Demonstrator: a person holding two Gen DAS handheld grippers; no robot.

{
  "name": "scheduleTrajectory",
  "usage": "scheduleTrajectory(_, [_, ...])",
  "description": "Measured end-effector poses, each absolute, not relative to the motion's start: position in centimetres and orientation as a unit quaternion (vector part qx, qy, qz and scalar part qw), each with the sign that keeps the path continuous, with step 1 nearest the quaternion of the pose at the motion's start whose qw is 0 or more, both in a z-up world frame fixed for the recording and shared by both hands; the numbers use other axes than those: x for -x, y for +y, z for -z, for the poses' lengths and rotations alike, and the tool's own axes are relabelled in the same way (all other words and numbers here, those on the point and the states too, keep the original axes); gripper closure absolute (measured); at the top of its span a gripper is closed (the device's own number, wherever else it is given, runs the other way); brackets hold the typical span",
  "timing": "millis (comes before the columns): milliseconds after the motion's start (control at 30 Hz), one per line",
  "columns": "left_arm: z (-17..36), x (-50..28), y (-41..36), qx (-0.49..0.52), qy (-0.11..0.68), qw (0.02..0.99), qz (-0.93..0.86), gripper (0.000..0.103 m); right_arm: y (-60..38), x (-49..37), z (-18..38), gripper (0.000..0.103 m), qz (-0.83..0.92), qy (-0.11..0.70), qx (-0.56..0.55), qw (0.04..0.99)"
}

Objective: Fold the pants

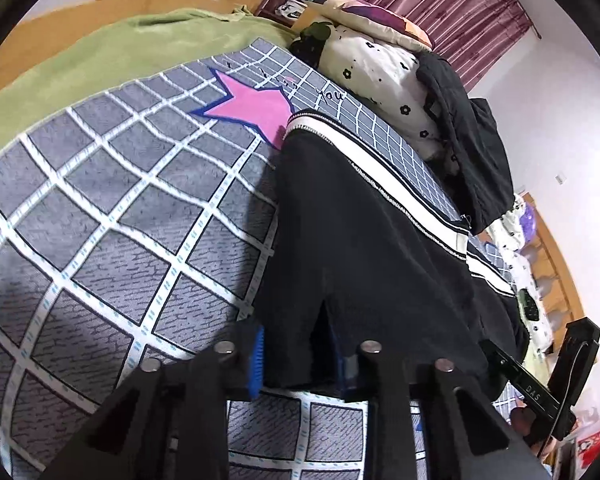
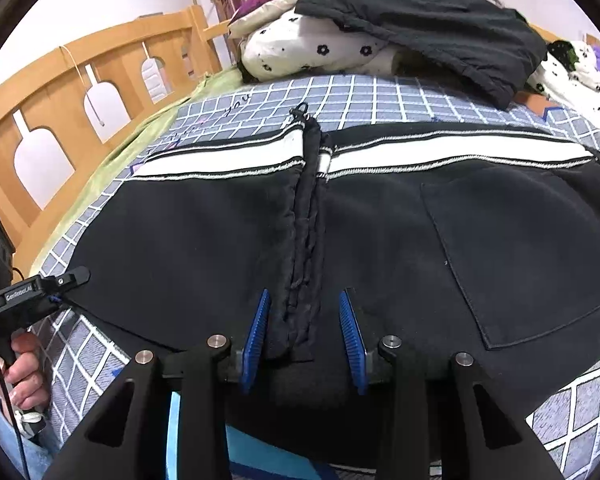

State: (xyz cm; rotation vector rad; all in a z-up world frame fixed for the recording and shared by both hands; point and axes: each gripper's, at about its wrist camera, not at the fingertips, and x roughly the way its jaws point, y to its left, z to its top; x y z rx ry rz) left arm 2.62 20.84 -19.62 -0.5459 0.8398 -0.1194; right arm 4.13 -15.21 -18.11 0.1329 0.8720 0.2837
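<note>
1. Pants [image 2: 380, 240], black with white stripe, flat on checked bedspread [image 1: 120, 220]; lower edge hidden behind gripper bodies.
2. Left gripper [image 1: 300, 360] clamped on pants hem; right-hand pad mostly hidden by cloth.
3. Right gripper [image 2: 304, 340] jaws apart astride centre seam, pads not pressing.

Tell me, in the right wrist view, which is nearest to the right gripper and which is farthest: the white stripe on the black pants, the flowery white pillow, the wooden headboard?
From the right gripper:
1. White stripe on the black pants, straight ahead.
2. Flowery white pillow, behind the pants.
3. Wooden headboard, far left.
</note>
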Motion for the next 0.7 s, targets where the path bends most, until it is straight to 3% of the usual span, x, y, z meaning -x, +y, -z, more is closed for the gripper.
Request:
scheduleTrajectory(167, [15.1, -2.4, 16.7, 0.157, 0.375, 0.914, 0.020, 0.089, -16.3, -4.0, 16.7, 0.067, -0.156, 0.411, -0.043, 0.897])
scheduleTrajectory(367, [9.4, -2.7, 11.8, 0.131, 0.326, 0.935, 0.048, 0.091, -22.1, -2.9, 14.5, 0.067, -0.097, 0.385, -0.040, 0.917])
scheduleTrajectory(700, [4.5, -4.3, -6.9, 0.042, 0.309, 0.935, 0.171, 0.091, -35.5, 1.2, 12.7, 0.067, -0.009, 0.355, -0.042, 0.934])
